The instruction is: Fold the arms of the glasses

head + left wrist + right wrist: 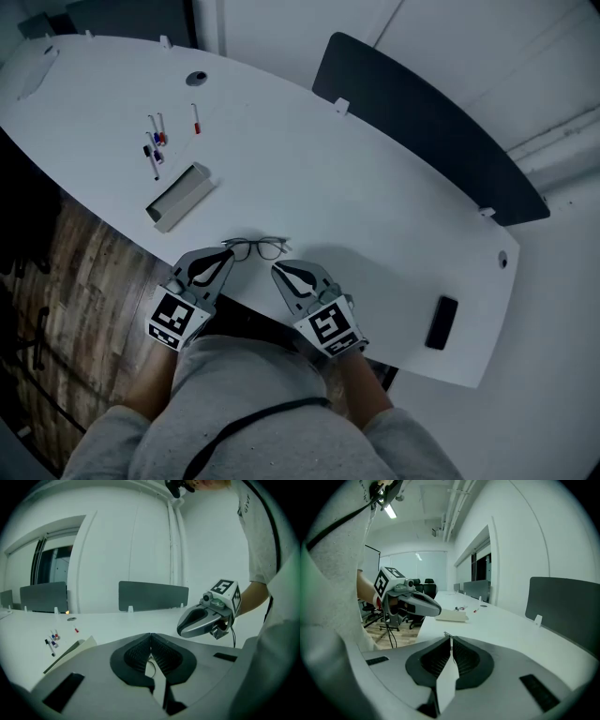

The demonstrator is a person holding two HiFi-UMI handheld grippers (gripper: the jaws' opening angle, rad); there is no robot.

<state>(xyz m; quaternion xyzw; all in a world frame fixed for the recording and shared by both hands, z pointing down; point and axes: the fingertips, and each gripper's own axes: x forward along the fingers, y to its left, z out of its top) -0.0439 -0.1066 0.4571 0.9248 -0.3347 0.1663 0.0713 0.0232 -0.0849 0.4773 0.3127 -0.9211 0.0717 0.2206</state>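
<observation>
The thin-rimmed glasses (pixel 255 248) sit at the near edge of the white table (pixel 375 187), between my two grippers. My left gripper (pixel 228 253) is shut, its tip at the glasses' left end. In the left gripper view its pads (pixel 140 652) meet, and a thin wire curve shows through the gap behind them; I cannot tell whether it is pinched. My right gripper (pixel 277 269) is shut too, and in the right gripper view a thin dark sliver of the glasses (pixel 446 633) sticks out at its tip (pixel 450 639).
A grey case (pixel 178 197) lies open to the left of the glasses. Farther back are several pens (pixel 156 141). A black phone (pixel 442 322) rests near the table's right end. A dark divider panel (pixel 422 122) stands along the far edge. Wood floor shows at left.
</observation>
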